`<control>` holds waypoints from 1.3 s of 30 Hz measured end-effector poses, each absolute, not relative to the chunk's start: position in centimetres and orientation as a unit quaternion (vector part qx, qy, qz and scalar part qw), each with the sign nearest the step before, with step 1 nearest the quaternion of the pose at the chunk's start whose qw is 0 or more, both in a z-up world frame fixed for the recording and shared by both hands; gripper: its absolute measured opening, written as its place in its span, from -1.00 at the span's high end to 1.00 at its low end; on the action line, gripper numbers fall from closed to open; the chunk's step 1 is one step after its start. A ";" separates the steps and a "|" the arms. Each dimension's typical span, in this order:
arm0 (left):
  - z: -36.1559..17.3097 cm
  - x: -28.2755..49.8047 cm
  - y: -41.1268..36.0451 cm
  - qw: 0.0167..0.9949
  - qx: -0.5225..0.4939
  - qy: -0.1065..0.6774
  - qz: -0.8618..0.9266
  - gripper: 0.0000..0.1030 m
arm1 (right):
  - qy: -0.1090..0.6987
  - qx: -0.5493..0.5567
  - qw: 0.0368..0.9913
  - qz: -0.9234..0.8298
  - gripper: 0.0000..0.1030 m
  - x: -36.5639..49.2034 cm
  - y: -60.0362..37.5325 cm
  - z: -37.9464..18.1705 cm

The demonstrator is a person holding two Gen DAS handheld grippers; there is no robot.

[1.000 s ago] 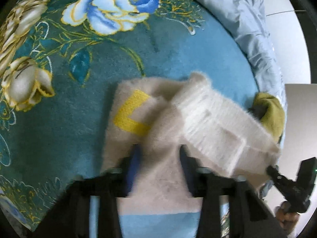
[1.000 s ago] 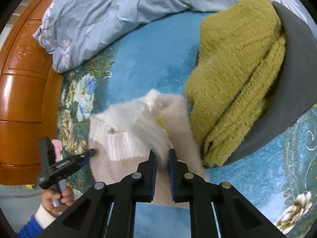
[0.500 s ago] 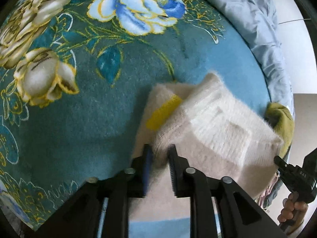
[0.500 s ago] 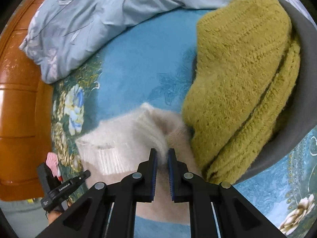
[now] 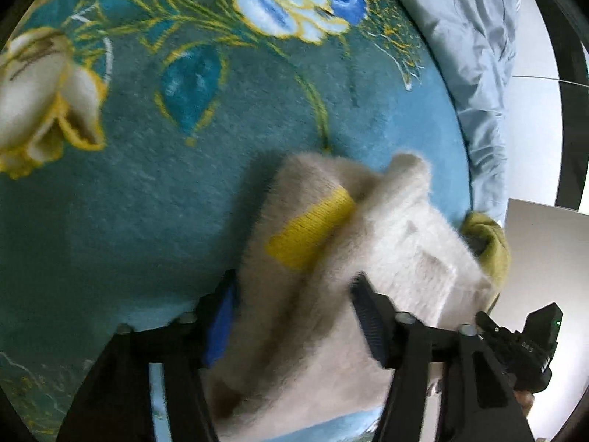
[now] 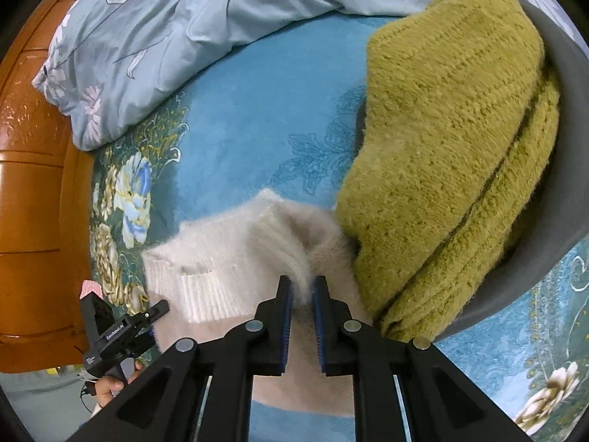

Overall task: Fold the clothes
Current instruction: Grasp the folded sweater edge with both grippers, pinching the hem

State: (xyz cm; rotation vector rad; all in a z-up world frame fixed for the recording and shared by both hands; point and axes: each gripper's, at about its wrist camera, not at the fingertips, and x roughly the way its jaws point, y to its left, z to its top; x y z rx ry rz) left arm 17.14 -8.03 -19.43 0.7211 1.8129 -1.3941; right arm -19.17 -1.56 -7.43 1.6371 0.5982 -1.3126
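A fluffy cream sweater (image 5: 375, 258) with a yellow patch (image 5: 309, 228) lies folded on the blue floral blanket (image 5: 184, 184). My left gripper (image 5: 294, 302) is open, its fingers spread on either side of the sweater's near edge. In the right wrist view the same sweater (image 6: 228, 254) shows its ribbed hem. My right gripper (image 6: 302, 291) is shut on a raised fold of the sweater. The left gripper (image 6: 121, 328) also shows there at the lower left, beside the hem.
An olive knit sweater (image 6: 452, 140) lies on a grey garment (image 6: 559, 169) just right of the cream one. A pale blue duvet (image 6: 176, 37) is bunched at the back. A wooden bed frame (image 6: 29, 221) runs along the left.
My left gripper has opened and let go of the sweater edge it was pinching. The right gripper stays shut on its fold and has hardly moved.
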 end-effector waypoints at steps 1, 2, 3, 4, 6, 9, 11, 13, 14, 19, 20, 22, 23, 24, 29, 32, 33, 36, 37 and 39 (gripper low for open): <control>-19.2 17.0 -7.9 0.369 0.278 0.702 -0.542 0.12 | 0.246 0.665 0.461 -0.534 0.74 -19.1 -1.6 -7.4; -18.9 17.1 -7.7 0.374 0.273 0.702 -0.541 0.23 | 0.249 0.664 0.460 -0.534 0.74 -19.1 -1.6 -7.4; -18.6 17.1 -7.5 0.380 0.267 0.701 -0.541 0.33 | 0.252 0.663 0.459 -0.535 0.74 -19.0 -1.7 -7.3; -18.3 17.4 -7.2 0.385 0.256 0.703 -0.541 0.37 | 0.253 0.663 0.458 -0.535 0.74 -18.9 -1.7 -7.3; -17.5 18.2 -6.5 0.393 0.228 0.709 -0.538 0.48 | 0.257 0.661 0.459 -0.535 0.74 -18.6 -1.8 -7.1; -15.9 19.4 -5.2 0.405 0.198 0.712 -0.538 0.53 | 0.261 0.658 0.467 -0.530 0.74 -17.6 -2.2 -6.9; -14.8 21.3 -4.6 0.417 0.180 0.711 -0.537 0.54 | 0.263 0.656 0.477 -0.523 0.72 -16.6 -2.7 -6.7; -13.6 24.2 -4.0 0.433 0.157 0.712 -0.530 0.55 | 0.265 0.653 0.486 -0.516 0.71 -15.6 -3.1 -6.5; -13.1 26.1 -3.8 0.445 0.149 0.713 -0.522 0.55 | 0.265 0.652 0.491 -0.513 0.71 -15.0 -3.4 -6.4; -13.7 34.0 -1.6 0.498 0.164 0.714 -0.464 0.54 | 0.268 0.652 0.512 -0.492 0.72 -12.5 -4.2 -6.5; -14.2 35.0 -1.2 0.501 0.160 0.722 -0.449 0.53 | 0.268 0.655 0.513 -0.486 0.72 -12.1 -4.2 -6.8; -15.3 36.5 0.2 0.502 0.151 0.737 -0.426 0.52 | 0.267 0.663 0.516 -0.473 0.70 -11.1 -4.2 -7.4; -15.7 36.6 0.7 0.504 0.145 0.741 -0.420 0.51 | 0.266 0.667 0.517 -0.466 0.60 -10.6 -4.2 -7.7; -16.0 36.6 0.9 0.507 0.139 0.744 -0.413 0.50 | 0.267 0.671 0.518 -0.459 0.44 -10.2 -4.1 -8.1; -15.6 37.0 1.7 0.515 0.145 0.743 -0.403 0.41 | 0.281 0.702 0.507 -0.414 0.00 -7.7 -2.6 -11.4; -15.5 37.1 1.5 0.506 0.158 0.741 -0.412 0.32 | 0.292 0.706 0.502 -0.405 0.00 -6.5 -2.1 -12.8; -15.5 37.1 1.5 0.501 0.160 0.741 -0.417 0.31 | 0.297 0.705 0.501 -0.405 0.00 -6.1 -2.1 -13.2; -16.3 37.3 1.1 0.490 0.162 0.747 -0.419 0.14 | 0.313 0.701 0.485 -0.418 -0.04 -6.1 -2.0 -14.5; -16.4 37.3 1.1 0.486 0.161 0.748 -0.422 0.13 | 0.310 0.704 0.479 -0.422 -0.09 -6.4 -2.0 -14.9; -16.6 37.2 0.9 0.477 0.158 0.751 -0.429 0.05 | 0.297 0.716 0.469 -0.424 -0.24 -6.9 -1.8 -15.8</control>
